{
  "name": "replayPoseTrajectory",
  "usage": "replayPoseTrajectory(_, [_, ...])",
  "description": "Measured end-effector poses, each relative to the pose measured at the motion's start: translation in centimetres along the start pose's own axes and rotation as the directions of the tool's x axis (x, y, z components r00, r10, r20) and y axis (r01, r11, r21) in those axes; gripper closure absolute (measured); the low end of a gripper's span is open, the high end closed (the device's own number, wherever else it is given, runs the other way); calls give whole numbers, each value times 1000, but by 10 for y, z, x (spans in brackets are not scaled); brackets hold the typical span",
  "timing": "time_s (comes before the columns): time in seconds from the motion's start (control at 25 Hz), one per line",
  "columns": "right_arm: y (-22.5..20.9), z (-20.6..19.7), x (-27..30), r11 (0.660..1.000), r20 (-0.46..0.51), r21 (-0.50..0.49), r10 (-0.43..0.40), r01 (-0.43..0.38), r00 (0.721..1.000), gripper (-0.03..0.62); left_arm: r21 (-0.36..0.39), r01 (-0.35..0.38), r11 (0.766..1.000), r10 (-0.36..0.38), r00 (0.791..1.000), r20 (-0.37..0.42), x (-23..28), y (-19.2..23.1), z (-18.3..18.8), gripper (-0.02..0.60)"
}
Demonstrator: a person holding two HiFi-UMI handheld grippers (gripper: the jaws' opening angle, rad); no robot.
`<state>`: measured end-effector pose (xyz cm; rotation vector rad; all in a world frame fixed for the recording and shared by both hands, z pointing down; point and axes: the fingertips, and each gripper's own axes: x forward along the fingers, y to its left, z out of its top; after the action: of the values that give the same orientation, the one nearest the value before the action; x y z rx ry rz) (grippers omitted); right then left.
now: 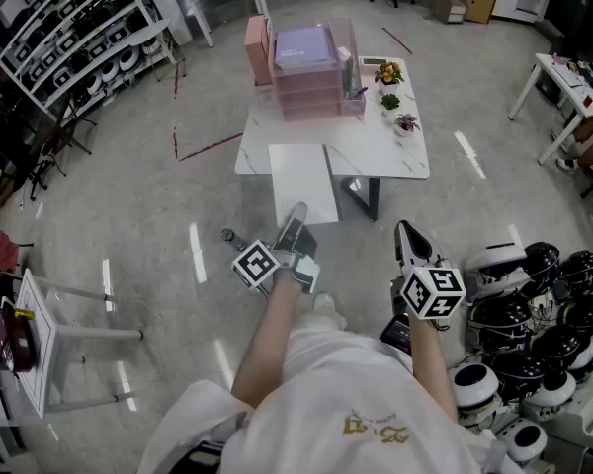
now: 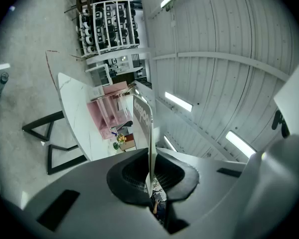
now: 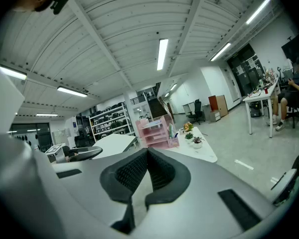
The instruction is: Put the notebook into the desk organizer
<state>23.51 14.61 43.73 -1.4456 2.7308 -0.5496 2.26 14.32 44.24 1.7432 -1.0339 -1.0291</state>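
My left gripper (image 1: 295,227) is shut on the near edge of a white notebook (image 1: 301,181), which it holds out flat in front of me. In the left gripper view the notebook (image 2: 144,118) shows edge-on as a thin sheet, pinched between the jaws of the left gripper (image 2: 150,176). The pink desk organizer (image 1: 306,67) stands at the far side of a white table (image 1: 376,146), well beyond the notebook. My right gripper (image 1: 407,233) hangs to the right. Its jaws (image 3: 147,158) are shut with nothing between them. The organizer (image 3: 157,132) shows far ahead of it.
Small potted plants (image 1: 390,102) stand on the table right of the organizer. Round white and black helmet-like units (image 1: 534,284) crowd the floor at my right. A shelving rack (image 1: 69,28) is at far left, a small white stand (image 1: 40,334) near left, another white table (image 1: 563,87) far right.
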Motion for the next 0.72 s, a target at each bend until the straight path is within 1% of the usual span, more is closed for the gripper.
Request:
replayPoseTrajectory(0.2, [-3, 0, -1, 1000, 6, 14, -4, 4, 1000, 583, -2, 1, 1000, -1, 1000, -12, 4, 0, -4, 555])
replayPoseTrajectory(0.36, [1, 0, 4, 1000, 10, 16, 9, -9, 1000, 583, 1, 1, 1000, -1, 1000, -12, 4, -1, -1, 555])
replayPoseTrajectory(0.44, [1, -2, 8, 999, 12, 35, 14, -15, 1000, 583, 1, 4, 1000, -4, 1000, -20, 5, 0, 0, 555])
replayPoseTrajectory(0.56, [3, -5, 21, 998, 9, 63, 28, -29, 1000, 583, -5, -7, 1000, 6, 1000, -29, 9, 6, 5, 555])
replayPoseTrajectory(0.72, [4, -8, 44, 998, -7, 54, 23, -23, 1000, 582, -29, -12, 999, 11, 1000, -29, 20, 20, 18, 555])
